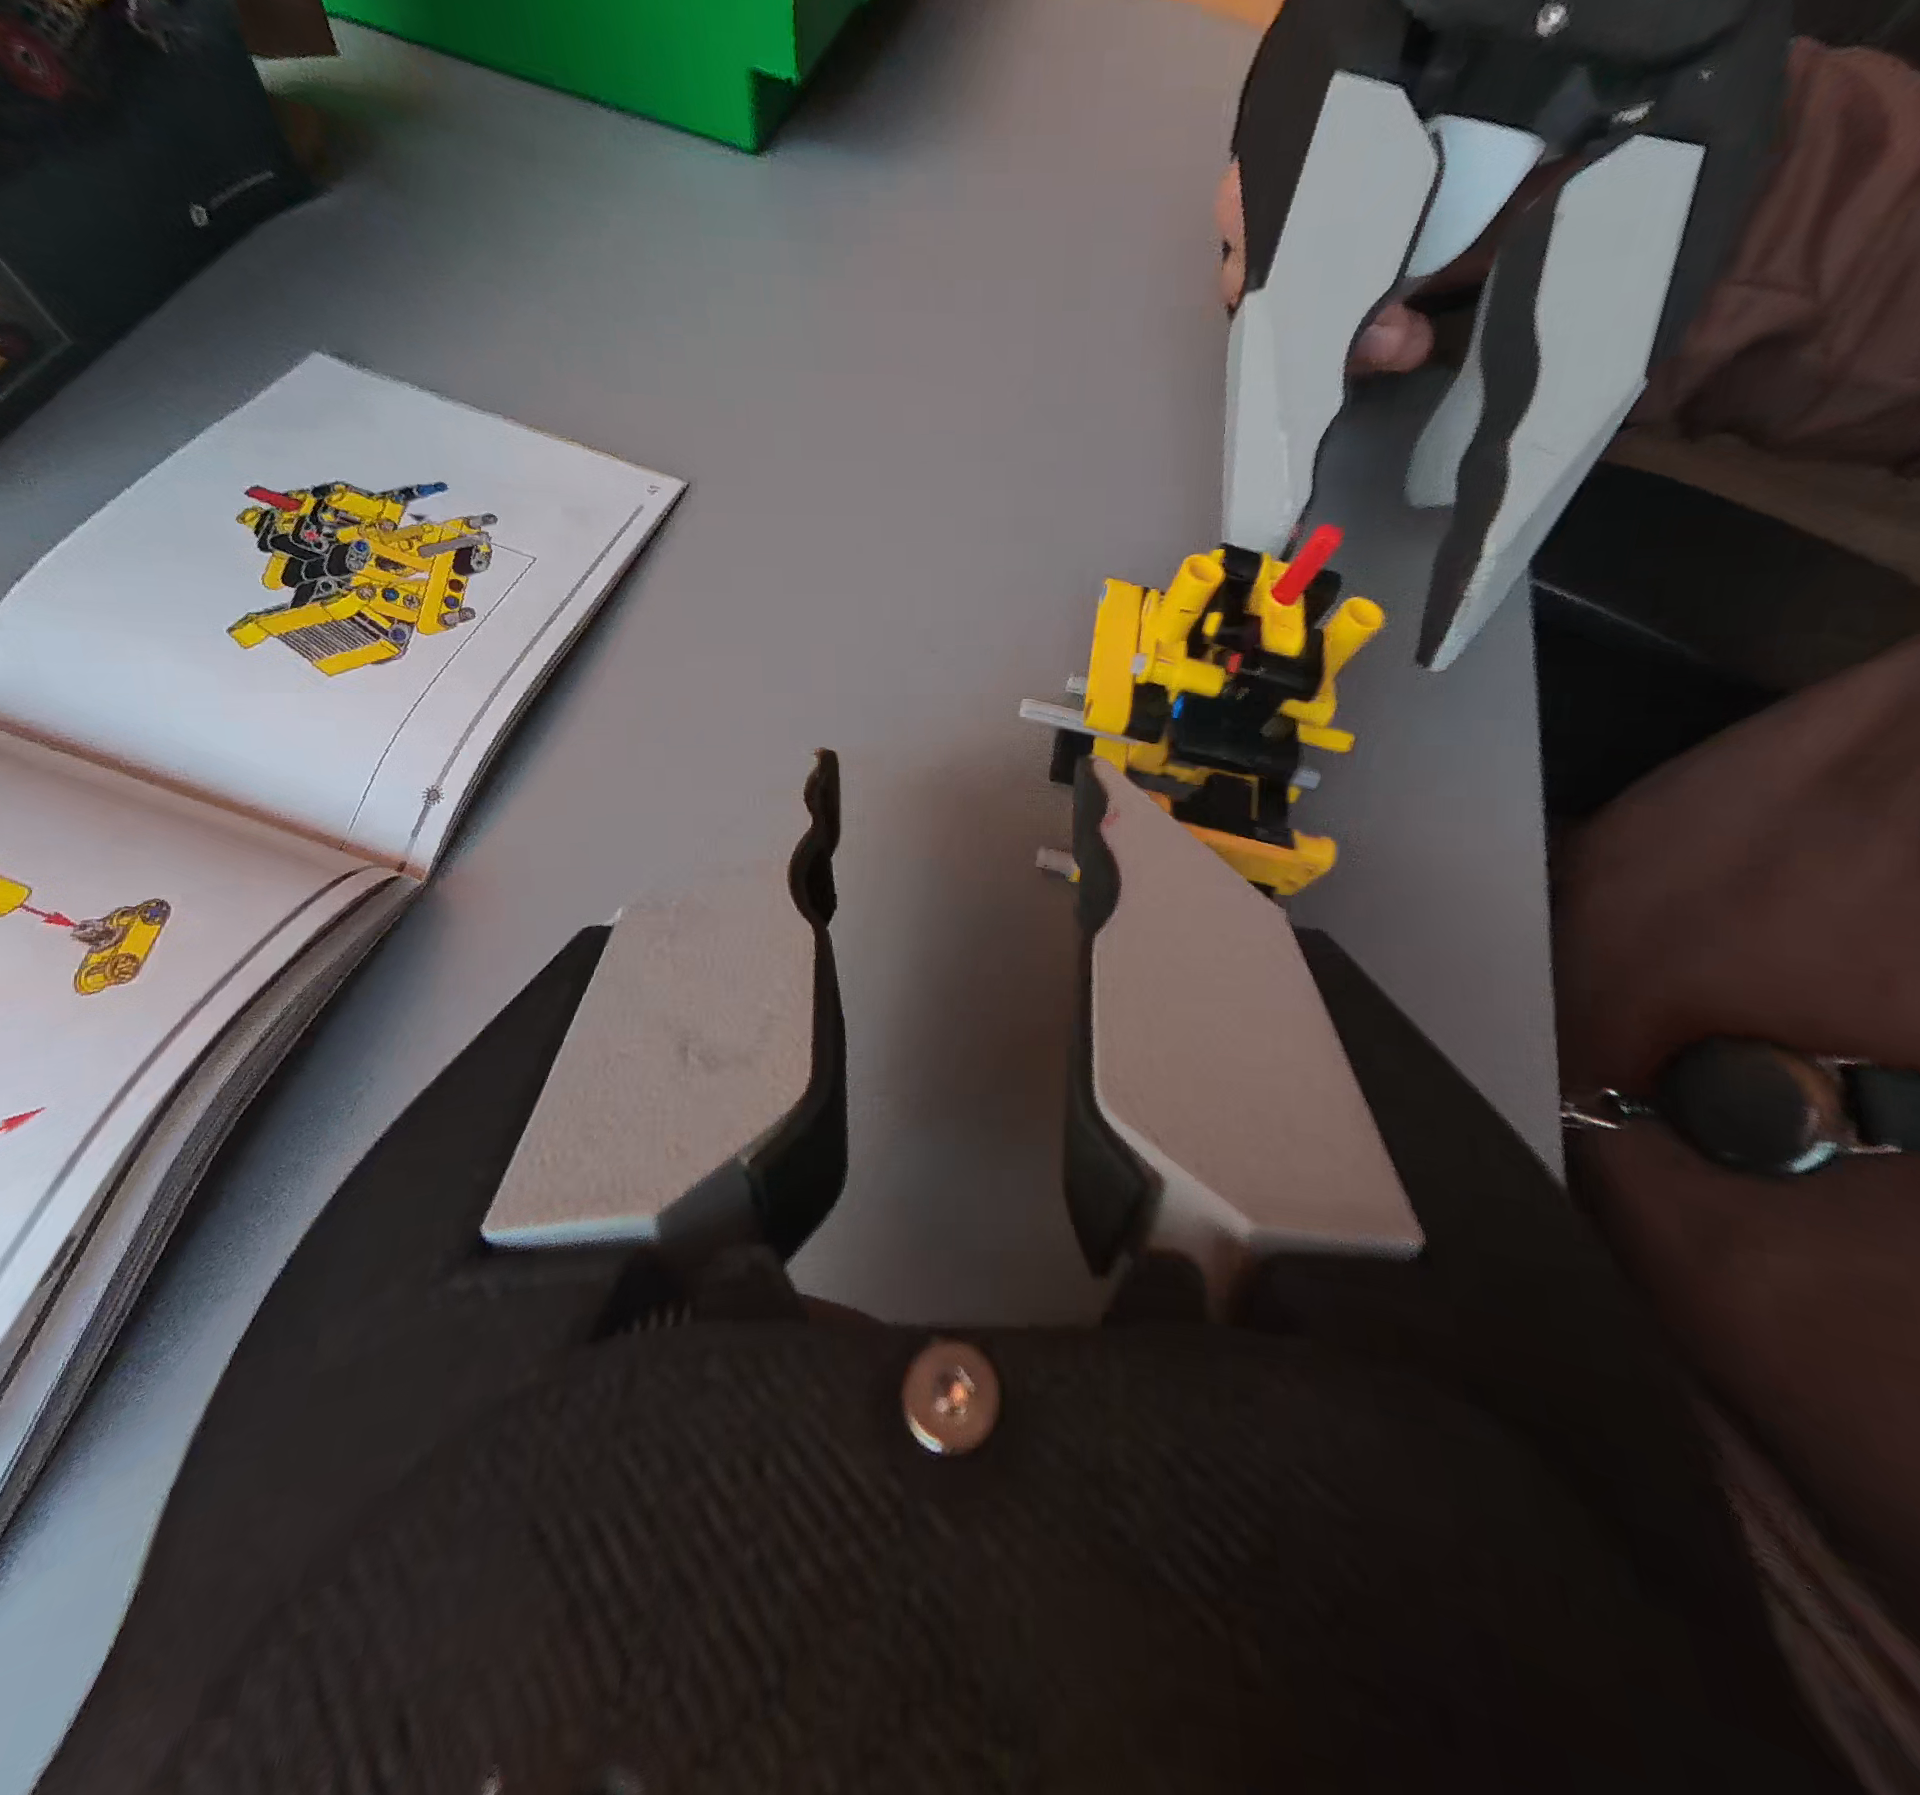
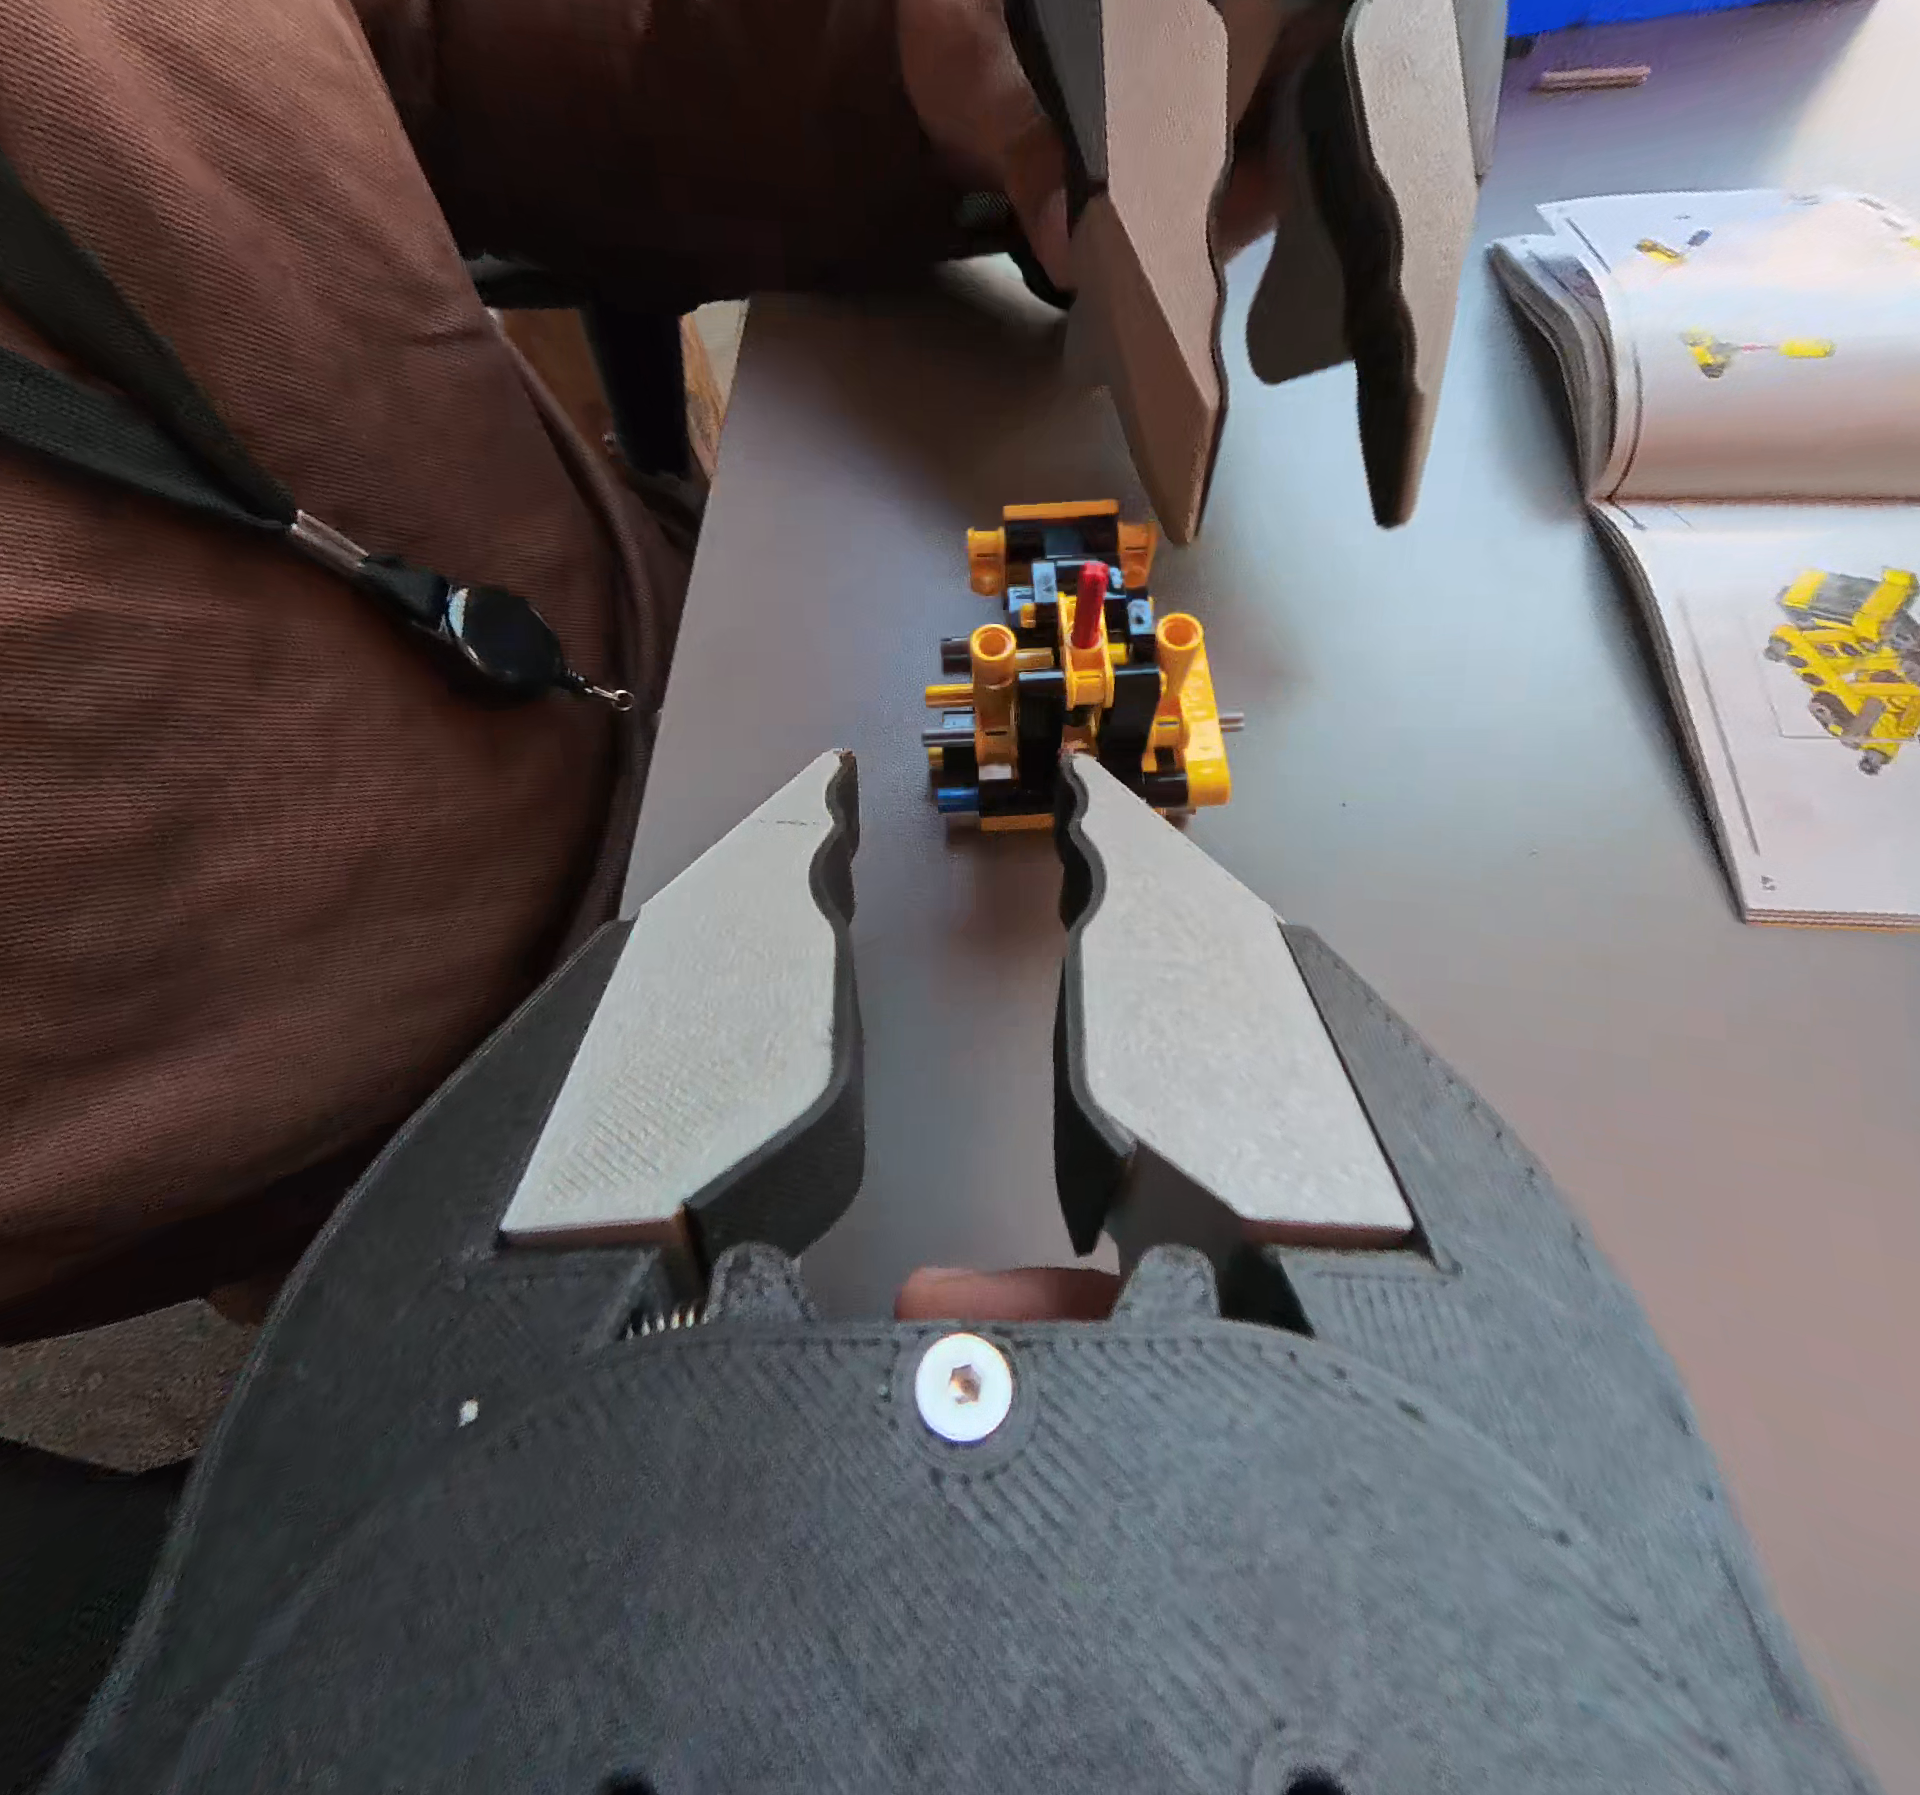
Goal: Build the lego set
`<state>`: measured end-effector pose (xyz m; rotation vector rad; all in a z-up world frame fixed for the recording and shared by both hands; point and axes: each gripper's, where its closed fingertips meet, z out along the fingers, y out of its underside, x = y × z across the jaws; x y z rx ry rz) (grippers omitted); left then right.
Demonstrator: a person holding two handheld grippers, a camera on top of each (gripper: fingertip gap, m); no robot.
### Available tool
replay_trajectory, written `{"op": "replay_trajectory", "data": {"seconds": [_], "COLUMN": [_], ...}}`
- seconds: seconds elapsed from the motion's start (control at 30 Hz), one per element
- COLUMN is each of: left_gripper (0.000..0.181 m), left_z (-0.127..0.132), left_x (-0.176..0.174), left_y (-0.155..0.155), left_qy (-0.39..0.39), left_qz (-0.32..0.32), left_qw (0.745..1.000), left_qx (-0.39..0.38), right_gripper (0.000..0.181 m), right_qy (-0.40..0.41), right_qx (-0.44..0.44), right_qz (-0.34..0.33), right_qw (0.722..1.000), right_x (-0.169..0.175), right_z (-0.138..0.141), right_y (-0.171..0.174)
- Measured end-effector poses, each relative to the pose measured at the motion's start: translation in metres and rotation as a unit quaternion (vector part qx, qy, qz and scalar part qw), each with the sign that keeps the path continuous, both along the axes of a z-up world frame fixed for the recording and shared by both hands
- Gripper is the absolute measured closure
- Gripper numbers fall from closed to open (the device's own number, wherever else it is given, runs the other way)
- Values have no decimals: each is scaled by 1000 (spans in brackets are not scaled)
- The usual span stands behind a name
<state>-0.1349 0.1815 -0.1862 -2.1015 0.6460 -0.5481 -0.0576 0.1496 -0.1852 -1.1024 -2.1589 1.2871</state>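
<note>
Tongs, both wide and empty: left tongs (image 1: 951,810) w/ model (image 1: 1210,706) at 1 o'clock, right tongs (image 2: 956,789) approaching opposite; grip chassis sides, avoid red axle (image 2: 1089,602).

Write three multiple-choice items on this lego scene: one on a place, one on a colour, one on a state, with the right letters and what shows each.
1. Where does the lego model stand?
A. On the open instruction booklet
B. On the grey table, between the two claws
C. Inside the green box

2. What colour is the pin that sticks up from the model's top?
A. Red
B. Blue
C. White

3. What state is the right claw in?
A. Shut on the model
B. Shut on nothing
C. Open, holding nothing

Answers:
1 B: the model sits on the bare table, with the left claw on one side and the right claw on the other, apart from the booklet.
2 A: the pin is red.
3 C: its fingers stand apart with table showing between them.
</note>
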Motion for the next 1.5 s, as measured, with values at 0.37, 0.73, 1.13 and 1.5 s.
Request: {"op": "replay_trajectory", "data": {"seconds": [0.37,0.73,1.13,1.5], "left_gripper": [130,139,138,138], "left_z": [10,-6,-7,-7], "left_x": [34,48,49,46], "left_y": [-41,-29,-26,-24], "left_qy": [-49,53,117,111], "left_qz": [-84,-95,-107,-98], "left_qw": [995,993,982,985], "left_qx": [10,43,103,95], "right_gripper": [131,137,138,139], "right_qy": [7,-49,-137,-162], "right_qx": [37,101,178,158], "right_qz": [-15,71,121,119], "right_qw": [999,991,967,967], "right_x": [-5,-28,-23,-22], "right_z": [12,13,0,0], "right_y": [21,11,10,16]}}
